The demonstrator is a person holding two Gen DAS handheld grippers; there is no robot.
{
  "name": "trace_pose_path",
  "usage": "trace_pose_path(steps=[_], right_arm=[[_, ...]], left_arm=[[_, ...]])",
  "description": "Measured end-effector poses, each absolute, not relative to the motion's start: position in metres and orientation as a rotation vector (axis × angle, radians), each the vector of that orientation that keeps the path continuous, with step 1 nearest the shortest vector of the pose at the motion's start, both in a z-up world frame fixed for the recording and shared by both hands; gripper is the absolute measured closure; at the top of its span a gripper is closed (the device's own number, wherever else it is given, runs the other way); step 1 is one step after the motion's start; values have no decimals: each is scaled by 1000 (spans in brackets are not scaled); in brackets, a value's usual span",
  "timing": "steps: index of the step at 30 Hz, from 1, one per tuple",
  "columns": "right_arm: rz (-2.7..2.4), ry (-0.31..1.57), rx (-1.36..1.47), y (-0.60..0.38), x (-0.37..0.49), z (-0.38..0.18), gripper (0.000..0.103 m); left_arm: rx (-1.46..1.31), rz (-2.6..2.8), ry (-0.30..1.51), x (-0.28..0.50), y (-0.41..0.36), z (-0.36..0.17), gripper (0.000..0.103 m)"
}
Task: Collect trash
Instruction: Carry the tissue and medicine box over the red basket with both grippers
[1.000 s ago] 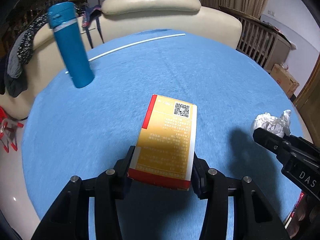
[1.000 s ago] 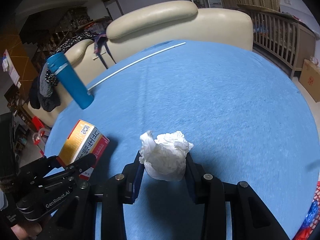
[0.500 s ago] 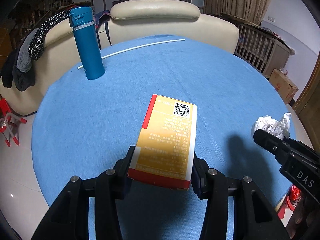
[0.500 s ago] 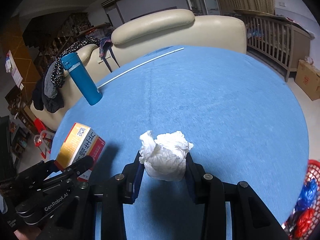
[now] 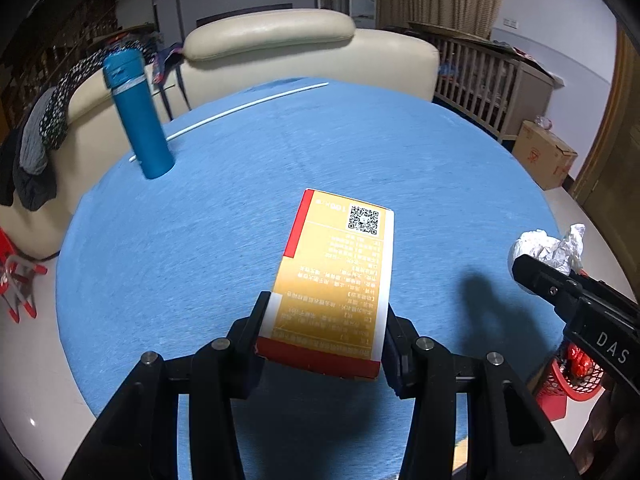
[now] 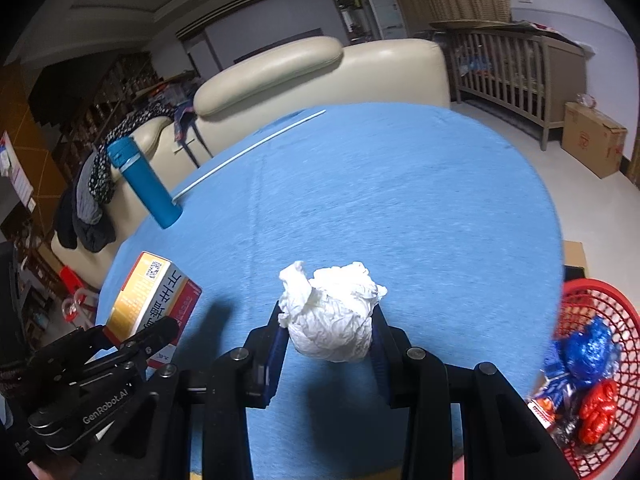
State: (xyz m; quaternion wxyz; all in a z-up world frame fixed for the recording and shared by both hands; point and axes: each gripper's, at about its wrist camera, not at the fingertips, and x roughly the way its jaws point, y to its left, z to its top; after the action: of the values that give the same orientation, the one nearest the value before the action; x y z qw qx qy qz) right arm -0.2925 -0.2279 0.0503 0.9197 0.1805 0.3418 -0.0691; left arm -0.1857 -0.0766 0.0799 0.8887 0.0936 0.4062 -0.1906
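My left gripper (image 5: 324, 324) is shut on a yellow and red cardboard box (image 5: 340, 276) and holds it above the blue round table (image 5: 280, 152). The box also shows in the right wrist view (image 6: 154, 300). My right gripper (image 6: 326, 334) is shut on a crumpled white paper ball (image 6: 332, 320), held above the table near its front edge. The ball also shows at the right of the left wrist view (image 5: 548, 246). A red mesh basket (image 6: 592, 304) with blue and red wrappers stands off the table's right edge.
A blue thermos bottle (image 5: 136, 116) stands at the table's far left. A thin white rod (image 5: 240, 108) lies along the far edge. A cream sofa (image 5: 280, 52) is behind the table. A cardboard carton (image 5: 546, 158) sits on the floor at right.
Both grippers have pulled back and risen with their loads. More of the table and room shows now, and the red basket has come into the right wrist view.
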Motion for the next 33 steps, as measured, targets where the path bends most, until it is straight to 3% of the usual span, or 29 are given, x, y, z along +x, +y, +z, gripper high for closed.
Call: trace_pose_path(steps=[33], right_arm=[[-479, 588, 531, -397, -433, 52, 63]], left_arm=[[431, -777, 824, -264, -270, 89, 53]])
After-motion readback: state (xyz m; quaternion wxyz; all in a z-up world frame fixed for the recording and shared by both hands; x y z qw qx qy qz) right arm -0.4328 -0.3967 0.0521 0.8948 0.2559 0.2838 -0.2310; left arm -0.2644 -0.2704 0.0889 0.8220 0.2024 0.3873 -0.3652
